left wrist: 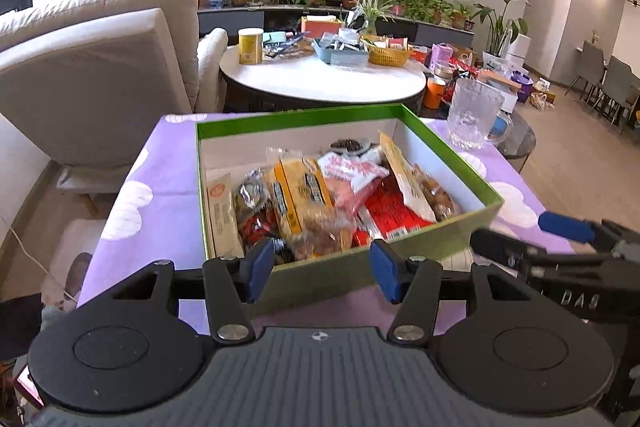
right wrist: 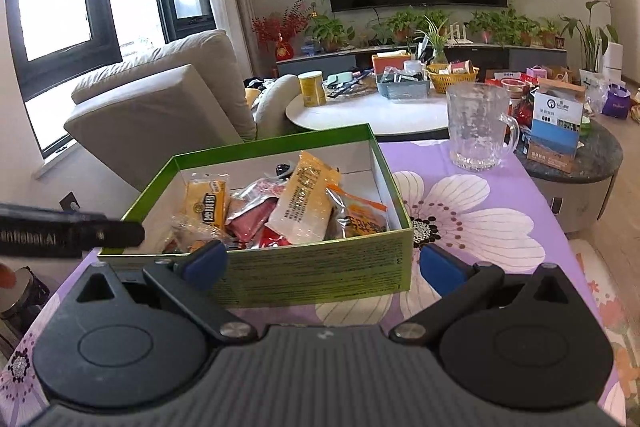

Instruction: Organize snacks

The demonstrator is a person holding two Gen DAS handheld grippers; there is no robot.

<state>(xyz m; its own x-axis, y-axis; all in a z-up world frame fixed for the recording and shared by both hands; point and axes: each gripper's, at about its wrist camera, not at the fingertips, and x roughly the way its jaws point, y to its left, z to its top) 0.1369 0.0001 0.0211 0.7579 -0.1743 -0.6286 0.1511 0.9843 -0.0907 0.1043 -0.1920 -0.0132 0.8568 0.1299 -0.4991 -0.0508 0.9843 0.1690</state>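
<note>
A green box (left wrist: 300,117) (right wrist: 272,143) sits open on the purple flowered cloth (left wrist: 160,187) (right wrist: 480,211), filled with snack packets. Among them are yellow packs (left wrist: 300,195) (right wrist: 206,203), a red pack (left wrist: 392,211) and a pale orange bag (right wrist: 308,203). My left gripper (left wrist: 323,271) hovers open at the box's near wall, with nothing between its blue pads. My right gripper (right wrist: 324,265) stands wide open in front of the box's near right corner, not pressing on it. It also shows in the left wrist view (left wrist: 508,229), beside that corner. One left gripper finger (right wrist: 120,231) reaches in over the box's left corner.
A clear glass mug (left wrist: 474,115) (right wrist: 476,127) stands on the cloth behind the box, to the right. Beyond it, a round white table (left wrist: 320,79) carries a yellow can and baskets. A beige sofa (left wrist: 100,59) is at the left, and a dark side table (right wrist: 580,155) with boxes is at the right.
</note>
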